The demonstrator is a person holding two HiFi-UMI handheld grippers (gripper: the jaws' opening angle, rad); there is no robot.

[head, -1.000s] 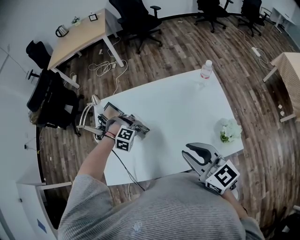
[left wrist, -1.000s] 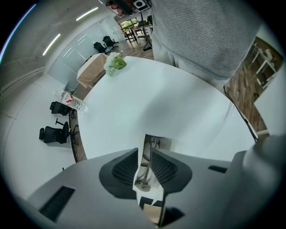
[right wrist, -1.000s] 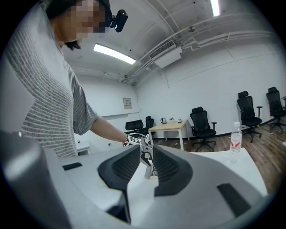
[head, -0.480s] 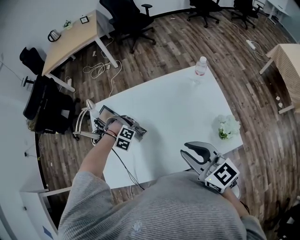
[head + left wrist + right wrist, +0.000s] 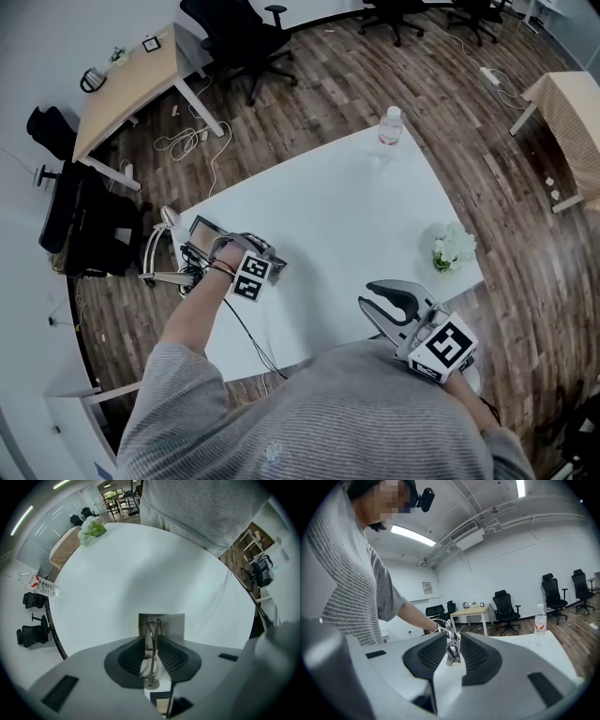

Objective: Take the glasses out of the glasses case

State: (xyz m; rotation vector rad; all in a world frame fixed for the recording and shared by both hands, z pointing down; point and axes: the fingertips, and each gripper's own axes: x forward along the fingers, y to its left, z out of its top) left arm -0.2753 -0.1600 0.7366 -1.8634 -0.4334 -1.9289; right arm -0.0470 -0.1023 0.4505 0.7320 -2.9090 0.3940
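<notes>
My left gripper [image 5: 265,255] rests low over the left part of the white table [image 5: 347,216]. In the left gripper view it [image 5: 151,638] is shut on thin metal-framed glasses [image 5: 151,656], folded and standing on edge between the pads. Just beyond the jaw tips a small grey case [image 5: 171,623] lies on the table, with the glasses' front end over it. My right gripper [image 5: 389,302] hovers at the near table edge by my torso. Its jaws [image 5: 453,639] stand slightly apart with nothing between them, and it points toward the left gripper.
A water bottle [image 5: 389,125] stands at the far table edge and white flowers [image 5: 453,248] at the right edge. A dark flat rectangle [image 5: 202,230] and a desk lamp [image 5: 155,248] sit at the left edge. A cable [image 5: 246,333] trails off the near side.
The head view has drifted, so the table sits a little higher and further left in the picture. Neither gripper has visibly moved relative to the table.
</notes>
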